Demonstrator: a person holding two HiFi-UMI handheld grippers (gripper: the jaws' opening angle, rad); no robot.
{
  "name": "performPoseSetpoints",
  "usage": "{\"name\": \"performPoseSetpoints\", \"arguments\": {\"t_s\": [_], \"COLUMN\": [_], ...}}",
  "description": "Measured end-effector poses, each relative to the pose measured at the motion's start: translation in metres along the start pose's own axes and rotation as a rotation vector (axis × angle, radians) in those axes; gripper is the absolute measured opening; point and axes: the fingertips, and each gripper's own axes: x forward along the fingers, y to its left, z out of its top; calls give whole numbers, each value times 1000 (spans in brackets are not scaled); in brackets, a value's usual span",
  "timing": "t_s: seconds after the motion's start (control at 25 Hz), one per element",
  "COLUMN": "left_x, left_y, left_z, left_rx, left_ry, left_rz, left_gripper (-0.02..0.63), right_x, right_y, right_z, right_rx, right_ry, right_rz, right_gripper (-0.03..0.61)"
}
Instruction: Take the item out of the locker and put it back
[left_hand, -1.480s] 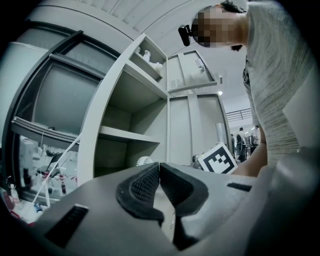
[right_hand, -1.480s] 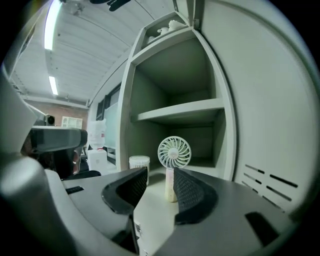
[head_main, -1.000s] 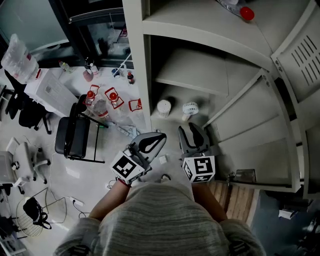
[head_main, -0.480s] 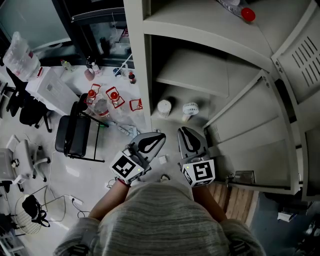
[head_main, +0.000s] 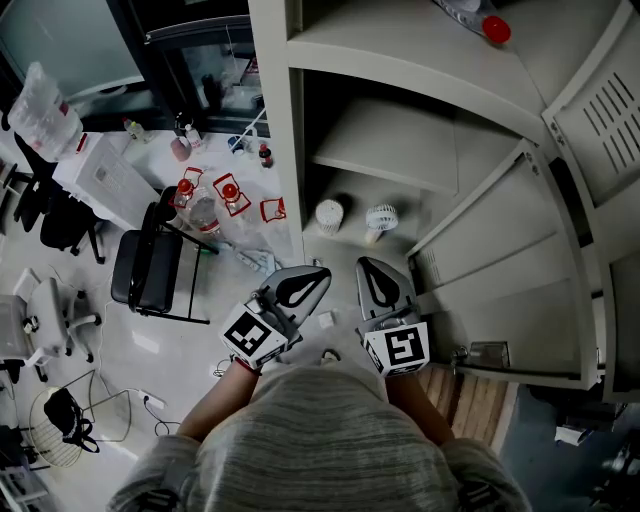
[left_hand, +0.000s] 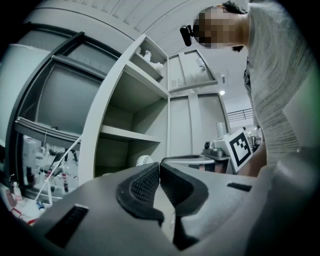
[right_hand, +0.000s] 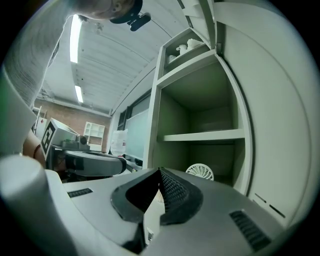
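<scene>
Head view: my left gripper (head_main: 318, 272) and right gripper (head_main: 366, 268) hover level before the pale grey metal locker (head_main: 290, 150). The small white round plastic fan (head_main: 381, 217) sits on its shelf.

Left gripper view: ribbed black pads (left_hand: 142, 184) pressed together, empty.

Right gripper view: jaws just closed, nothing between.

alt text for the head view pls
A person holds the left gripper and right gripper, both with jaws shut and empty, before an open grey locker; the right jaws have just closed. A white fan and a round white item sit inside it.
</scene>
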Motion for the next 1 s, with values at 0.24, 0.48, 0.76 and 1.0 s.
{"name": "performPoseSetpoints", "arguments": {"t_s": [0.24, 0.48, 0.76, 1.0], "left_x": [-1, 0, 0, -2], "left_y": [-2, -3, -5, -8], "left_z": [-5, -1, -4, -4], "left_rx": [3, 6, 12, -1], "left_ry": [20, 4, 22, 21], "left_rz": [-4, -9, -17, -15], "left_gripper": [9, 9, 8, 9], "right_x": [-1, -1, -2, -4], "right_y": [3, 7, 8, 11], "right_z": [-2, -4, -5, -2], "right_rx": [5, 12, 11, 18], "right_ry": [9, 19, 30, 19], "right_rz": [11, 26, 29, 35], "right_gripper": [23, 23, 23, 23]}}
